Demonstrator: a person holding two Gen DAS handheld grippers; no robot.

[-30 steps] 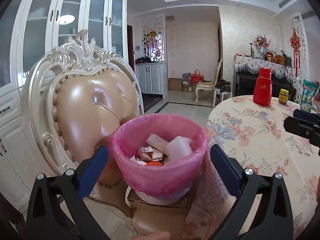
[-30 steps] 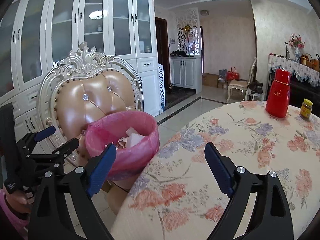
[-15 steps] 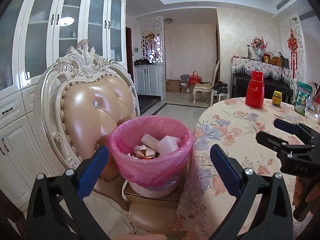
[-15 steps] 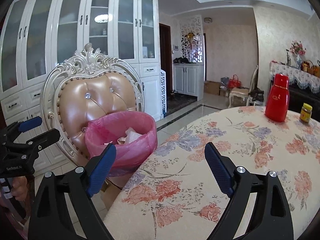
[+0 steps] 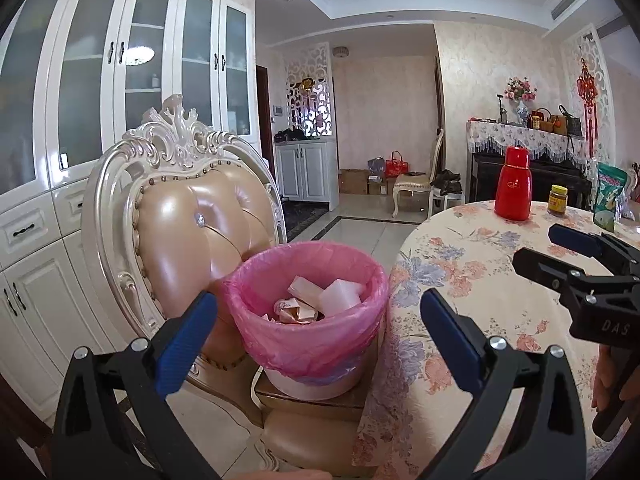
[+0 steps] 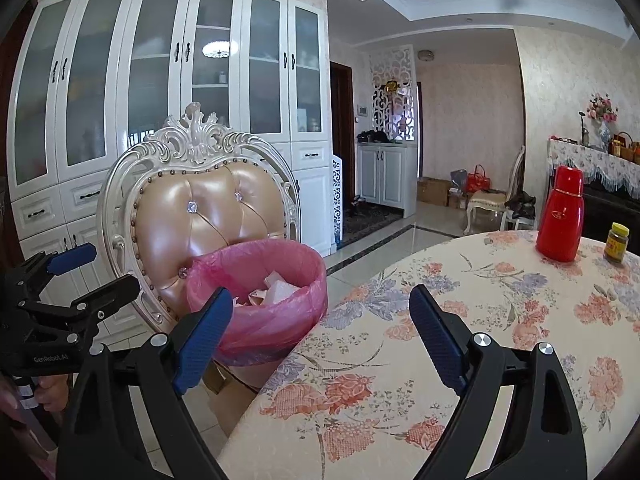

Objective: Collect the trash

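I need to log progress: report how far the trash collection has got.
Done: the pink-lined bin on the chair already holds crumpled paper and wrappers. In hand: nothing; the left gripper and right gripper are both open and empty. Left: no loose trash shows on the visible part of the floral table, only a red flask, a jar and a green pouch.
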